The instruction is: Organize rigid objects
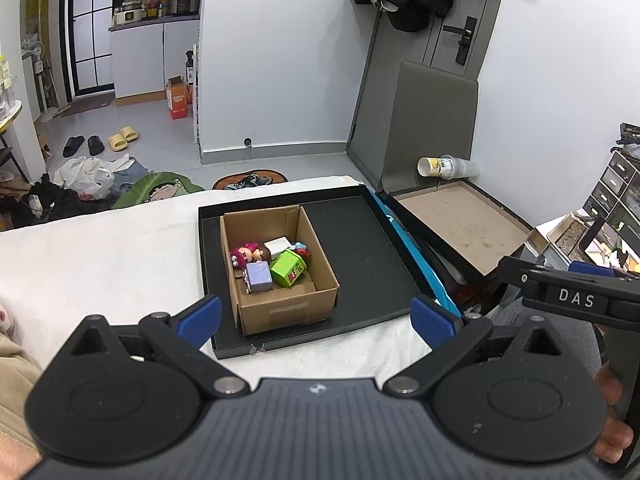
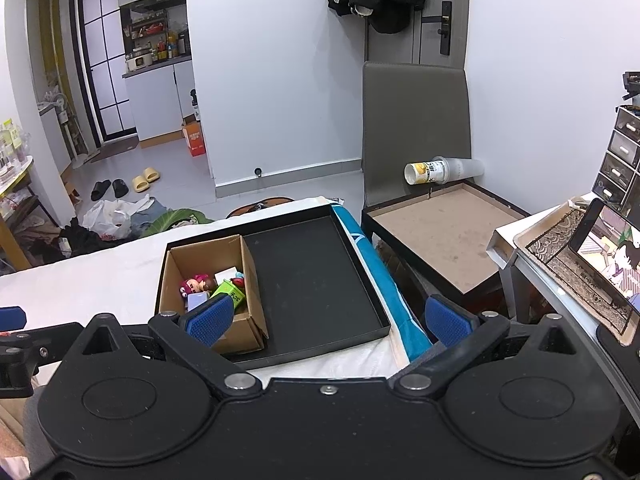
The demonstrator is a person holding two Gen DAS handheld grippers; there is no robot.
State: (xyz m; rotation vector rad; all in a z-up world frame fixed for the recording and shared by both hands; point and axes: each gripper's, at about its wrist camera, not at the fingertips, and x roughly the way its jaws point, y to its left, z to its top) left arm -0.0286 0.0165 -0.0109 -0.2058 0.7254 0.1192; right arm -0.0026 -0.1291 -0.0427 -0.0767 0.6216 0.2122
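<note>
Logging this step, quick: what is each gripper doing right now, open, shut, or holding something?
Left gripper: open, holding nothing, above the cardboard box.
Right gripper: open, holding nothing.

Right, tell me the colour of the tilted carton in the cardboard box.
Bright green carton, clearest in the left wrist view.

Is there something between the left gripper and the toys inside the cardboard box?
Only the near wall of the cardboard box. The left gripper is open and empty, and the box is open on top, so the purple toy and green block look reachable from above.
</note>
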